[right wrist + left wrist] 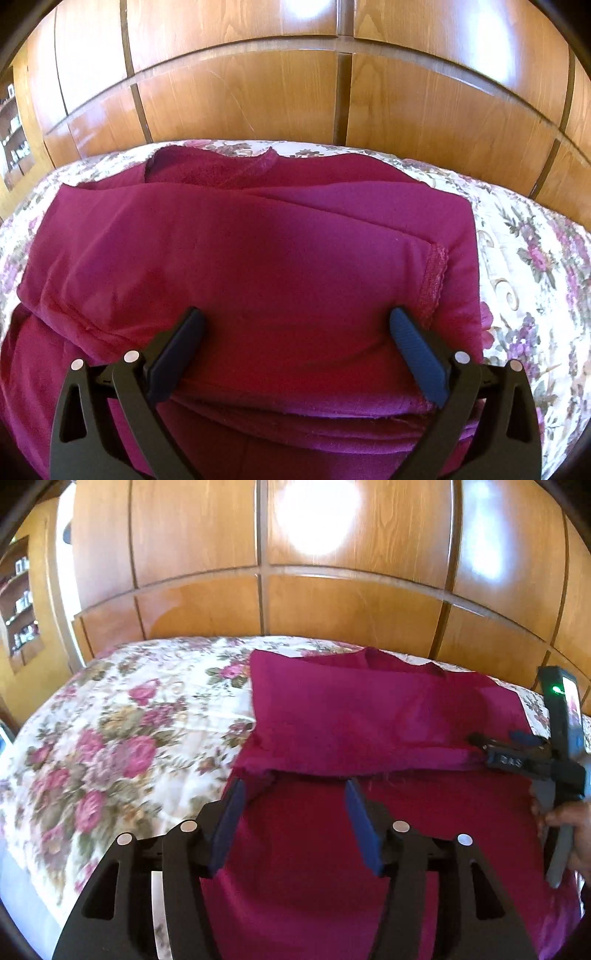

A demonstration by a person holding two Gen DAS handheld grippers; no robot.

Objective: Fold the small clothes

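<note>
Your magenta garment (pixel 258 258) is soft, light and floppy; pinch its hemmed edge at 3 o'clock. Left hand-held gripper (pixel 293 786) and right hand-held gripper (pixel 295 317) both stand apart, empty.

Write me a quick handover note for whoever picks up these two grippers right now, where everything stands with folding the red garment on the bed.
Left gripper: jaws apart over the near part of the magenta garment, no cloth between them.
Right gripper: jaws wide open, hovering over the garment's middle, gripping nothing.
Garment: lies on the floral bedspread in front of the wooden headboard; neckline at the far edge, one side already folded over, its hem across the middle.
Done: a first fold-over.
Left: likely the remaining folds and a tidy-up; the layers look uneven.
</note>
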